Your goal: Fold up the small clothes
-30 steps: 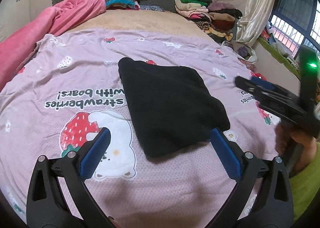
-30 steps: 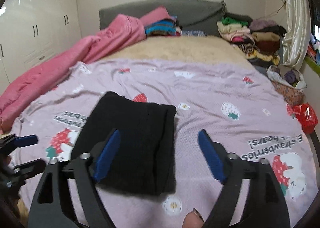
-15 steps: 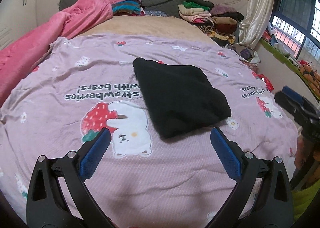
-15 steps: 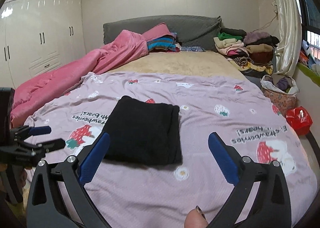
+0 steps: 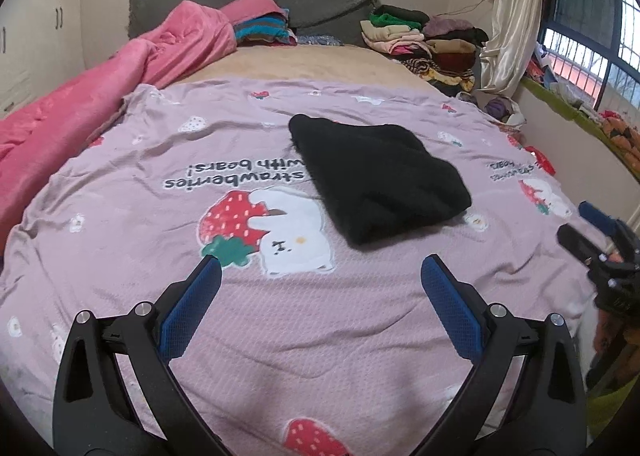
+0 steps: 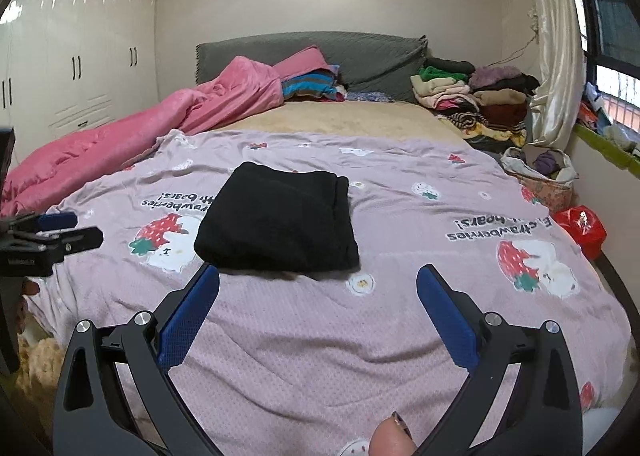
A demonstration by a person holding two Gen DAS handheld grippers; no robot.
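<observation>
Black garment [image 5: 376, 176] folded flat rect. on bedspread [image 5: 320, 336].

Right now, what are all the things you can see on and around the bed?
folded garment: one, black, on the middle of the sheet
sheet: one, lilac with strawberries and bears, covering the near bed
blanket: one, pink, along the bed's left side
clothes pile: one, mixed colours, far right by the headboard
basket: one, right of the bed
bag: one, red, beside the basket
left gripper: open, empty
right gripper: open, empty
</observation>
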